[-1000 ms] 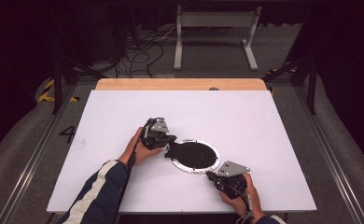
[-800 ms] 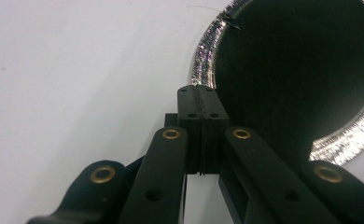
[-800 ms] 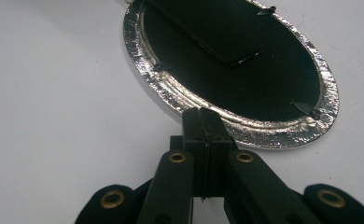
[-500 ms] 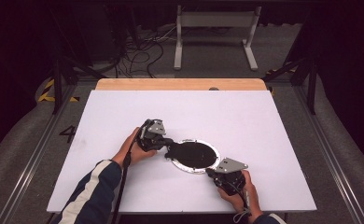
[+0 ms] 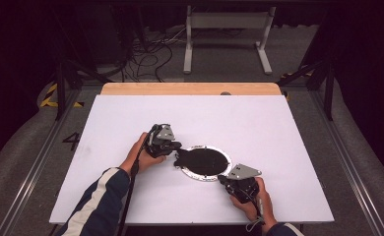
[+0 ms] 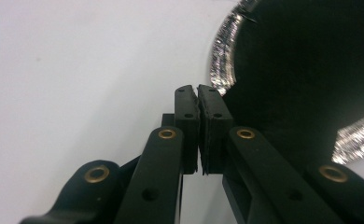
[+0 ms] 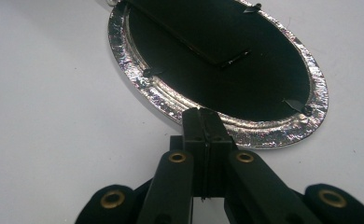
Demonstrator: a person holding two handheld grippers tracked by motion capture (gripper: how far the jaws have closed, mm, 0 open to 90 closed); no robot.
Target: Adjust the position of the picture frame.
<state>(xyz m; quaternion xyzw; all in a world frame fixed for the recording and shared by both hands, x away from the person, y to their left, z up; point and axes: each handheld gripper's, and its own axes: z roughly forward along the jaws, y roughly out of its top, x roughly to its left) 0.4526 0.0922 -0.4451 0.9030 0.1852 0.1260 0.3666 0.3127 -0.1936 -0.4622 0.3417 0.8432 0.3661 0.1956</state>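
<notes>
I see my right gripper (image 5: 228, 180) nearest, jaws together at the near rim of the frame (image 5: 203, 162), which lies face down mid-table (image 5: 278, 128). Farther off, my left gripper (image 5: 176, 149) sits at its left edge, jaws nearly together, gripping nothing.

One oval picture frame (image 5: 203, 162), silver-rimmed, lying back-side up — one desk (image 5: 259, 123), white-topped — two grippers: left gripper (image 5: 174, 148), right gripper (image 5: 223, 179).
</notes>
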